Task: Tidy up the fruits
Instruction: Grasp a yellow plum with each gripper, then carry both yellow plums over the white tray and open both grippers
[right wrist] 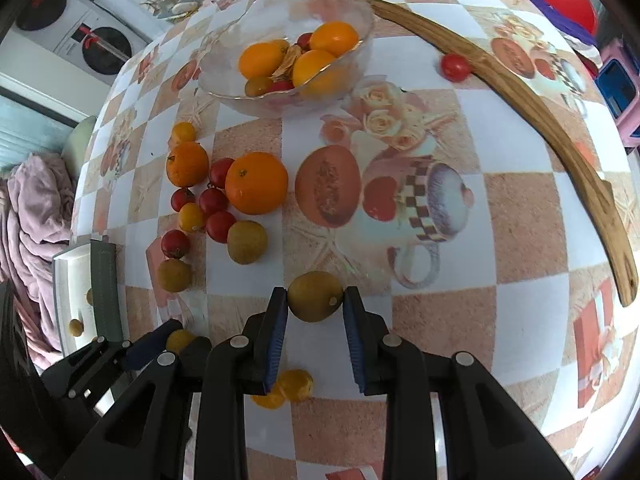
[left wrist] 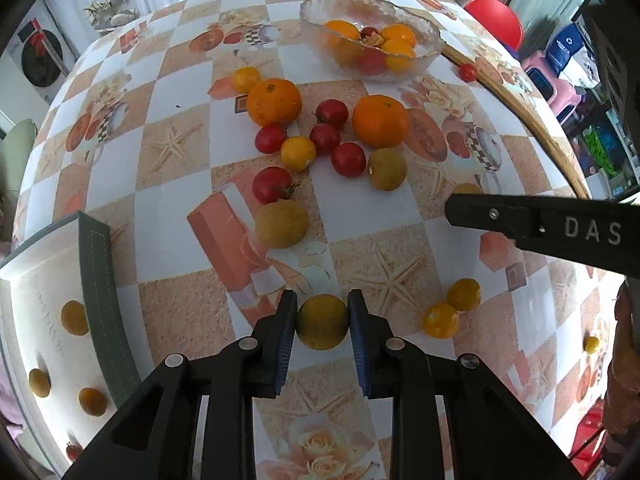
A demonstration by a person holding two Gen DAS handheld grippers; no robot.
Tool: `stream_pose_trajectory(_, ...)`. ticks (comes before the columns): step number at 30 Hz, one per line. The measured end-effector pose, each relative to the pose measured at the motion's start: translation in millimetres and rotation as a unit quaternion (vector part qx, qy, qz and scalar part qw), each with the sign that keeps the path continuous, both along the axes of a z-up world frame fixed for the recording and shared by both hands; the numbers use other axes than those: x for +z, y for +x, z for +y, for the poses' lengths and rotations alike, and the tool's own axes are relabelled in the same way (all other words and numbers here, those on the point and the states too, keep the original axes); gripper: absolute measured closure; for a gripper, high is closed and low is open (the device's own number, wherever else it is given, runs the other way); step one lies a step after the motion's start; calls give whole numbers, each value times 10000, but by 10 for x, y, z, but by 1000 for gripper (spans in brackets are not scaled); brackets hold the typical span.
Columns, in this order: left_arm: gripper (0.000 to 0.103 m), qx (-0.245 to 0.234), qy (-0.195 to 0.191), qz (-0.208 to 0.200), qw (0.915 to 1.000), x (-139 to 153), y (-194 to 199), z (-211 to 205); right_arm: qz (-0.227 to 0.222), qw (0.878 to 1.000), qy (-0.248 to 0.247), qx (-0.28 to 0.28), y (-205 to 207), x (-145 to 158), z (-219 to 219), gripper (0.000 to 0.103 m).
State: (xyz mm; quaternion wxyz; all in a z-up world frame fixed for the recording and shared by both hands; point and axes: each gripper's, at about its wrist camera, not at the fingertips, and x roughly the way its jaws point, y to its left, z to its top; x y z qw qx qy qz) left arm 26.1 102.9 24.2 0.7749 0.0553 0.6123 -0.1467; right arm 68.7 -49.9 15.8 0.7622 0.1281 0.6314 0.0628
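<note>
Black left gripper (left wrist: 322, 320) is clamping an olive-yellow fruit (left wrist: 322, 322) at lower centre of its view. Likewise, right gripper (right wrist: 315, 300) is squeezing another olive fruit (right wrist: 315, 296) at lower centre, with glass bowl (right wrist: 224, 80) sitting toward the upper left.

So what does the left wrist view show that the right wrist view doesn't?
Only the left wrist view: the left gripper shut on an olive-yellow fruit, and three small fruits lying inside the white tray.

Only the right wrist view: the right gripper shut on its own olive-yellow fruit, and the wooden stick along its full length.

Both: the glass bowl of fruit, two oranges and the cluster of cherry tomatoes.
</note>
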Motion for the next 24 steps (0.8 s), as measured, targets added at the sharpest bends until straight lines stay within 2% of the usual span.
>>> stream_pose_trajectory(11,75,210,-271,-25,9994,231,-130,308,28,9999,130,-29,-259,143,38,72)
stream_pose_trajectory(24,75,606,-248,-156,9977,458,-400,882,-60,9991,133,389,-414,365,568,72)
